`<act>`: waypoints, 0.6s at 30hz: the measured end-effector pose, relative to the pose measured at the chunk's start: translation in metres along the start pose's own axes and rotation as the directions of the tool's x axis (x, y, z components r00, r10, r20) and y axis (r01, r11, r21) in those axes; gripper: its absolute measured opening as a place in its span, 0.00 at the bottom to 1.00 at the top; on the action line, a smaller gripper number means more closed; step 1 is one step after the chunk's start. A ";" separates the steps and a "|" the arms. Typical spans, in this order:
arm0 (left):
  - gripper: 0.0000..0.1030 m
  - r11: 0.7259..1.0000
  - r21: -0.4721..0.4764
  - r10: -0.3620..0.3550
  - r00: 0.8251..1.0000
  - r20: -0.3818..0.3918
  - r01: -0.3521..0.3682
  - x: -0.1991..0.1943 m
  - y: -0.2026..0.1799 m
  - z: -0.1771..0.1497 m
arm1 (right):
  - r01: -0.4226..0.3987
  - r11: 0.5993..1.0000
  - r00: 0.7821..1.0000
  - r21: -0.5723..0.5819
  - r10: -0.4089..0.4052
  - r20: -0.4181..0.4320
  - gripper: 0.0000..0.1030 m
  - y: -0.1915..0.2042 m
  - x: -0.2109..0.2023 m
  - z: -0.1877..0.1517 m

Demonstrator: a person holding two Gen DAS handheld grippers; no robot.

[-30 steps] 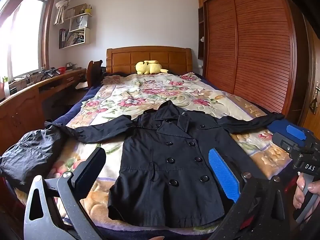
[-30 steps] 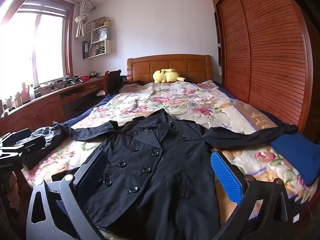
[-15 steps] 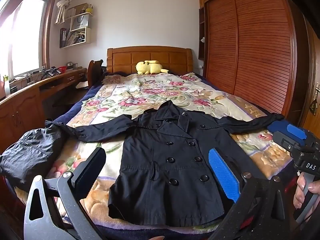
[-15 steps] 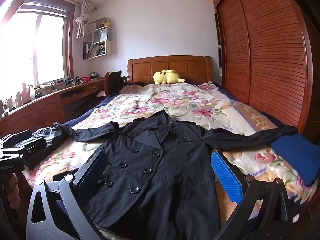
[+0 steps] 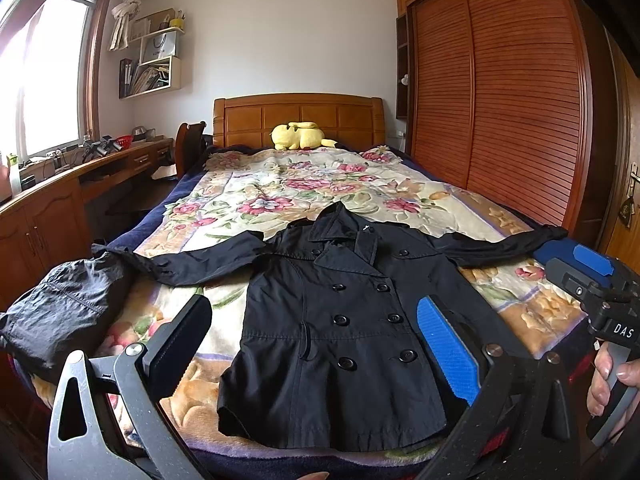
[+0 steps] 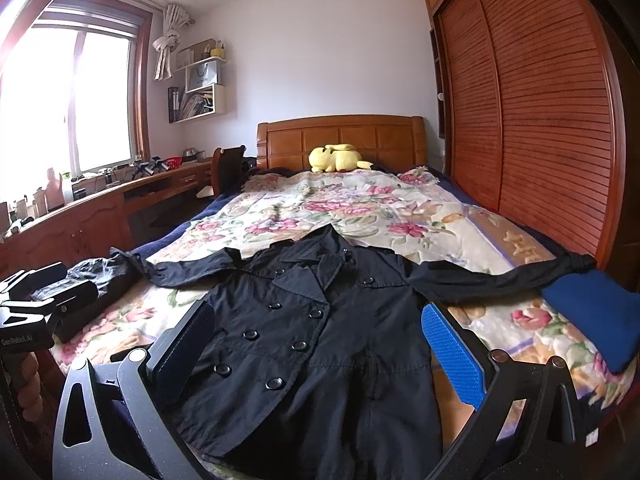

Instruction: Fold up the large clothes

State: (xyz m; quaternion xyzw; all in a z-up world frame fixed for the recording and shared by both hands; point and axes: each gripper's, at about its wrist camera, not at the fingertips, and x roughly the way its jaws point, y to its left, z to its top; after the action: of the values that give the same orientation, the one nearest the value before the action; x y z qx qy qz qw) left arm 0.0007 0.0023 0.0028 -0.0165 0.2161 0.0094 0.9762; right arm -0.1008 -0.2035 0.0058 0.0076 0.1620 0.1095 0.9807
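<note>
Coat (image 5: 340, 320), black and double-breasted, lies flat and face up near the foot edge of the bed (image 5: 500, 220), collar toward the headboard (image 5: 298, 118), both sleeves spread out sideways. The left claw (image 5: 316, 344) hovers above the coat's hem with its jaws spread wide, holding nothing. The right claw (image 6: 320, 344) hangs likewise over the coat's lower half, wide open and empty. One sleeve reaches the bed's right edge, touching a folded blue garment (image 6: 592, 316). The other sleeve ends by a crumpled dark garment (image 5: 68, 308) at the left foot corner. A yellow plush toy (image 5: 298, 135) rests against the headboard.
</note>
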 end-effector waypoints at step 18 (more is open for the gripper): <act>1.00 1.000 -0.002 0.011 1.000 -0.006 -0.011 -0.007 0.002 0.002 | 0.001 1.000 1.000 -0.001 -0.001 0.001 1.00 0.003 0.000 0.000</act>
State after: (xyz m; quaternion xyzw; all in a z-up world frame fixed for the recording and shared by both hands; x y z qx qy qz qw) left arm -0.0051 0.0039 0.0072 -0.0160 0.2190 0.0150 0.9755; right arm -0.1015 -0.2004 0.0054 0.0072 0.1613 0.1089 0.9809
